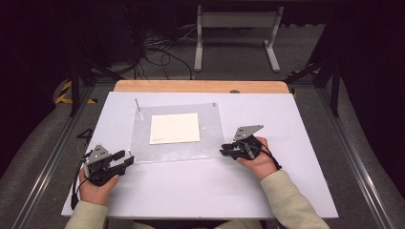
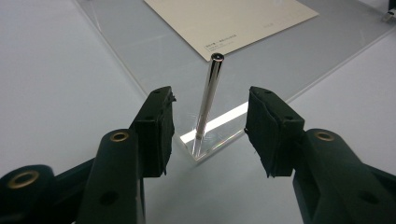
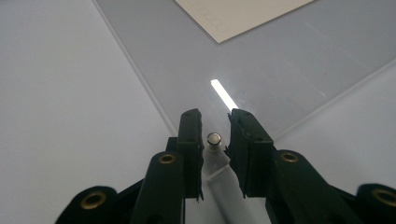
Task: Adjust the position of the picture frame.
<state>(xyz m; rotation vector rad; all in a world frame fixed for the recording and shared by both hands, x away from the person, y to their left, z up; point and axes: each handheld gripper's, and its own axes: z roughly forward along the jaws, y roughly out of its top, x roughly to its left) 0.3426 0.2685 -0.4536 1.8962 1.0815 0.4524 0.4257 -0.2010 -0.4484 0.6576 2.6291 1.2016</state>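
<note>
Left gripper (image 2: 210, 133) gapes, metal pin (image 2: 208, 100) at twelve o'clock untouched; right gripper (image 3: 215, 149) brackets a stud (image 3: 214, 138), jaws slightly apart.

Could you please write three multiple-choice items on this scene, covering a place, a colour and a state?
1. Where does the cream paper lie?
A. within the clear plate's outline
B. at the table's near edge
C. on the floor

2. What colour is the upright pin at the clear plate's corner in the left gripper view?
A. red
B. silver
C. green

3. How do the left gripper's jaws stand?
A. shut on the pin
B. open, with the pin between them
C. open, with nothing between them

Answers:
1 A: the cream paper sits inside the edges of the clear plate.
2 B: the pin shines like polished metal.
3 B: the left gripper shows a gap on each side of the pin.
</note>
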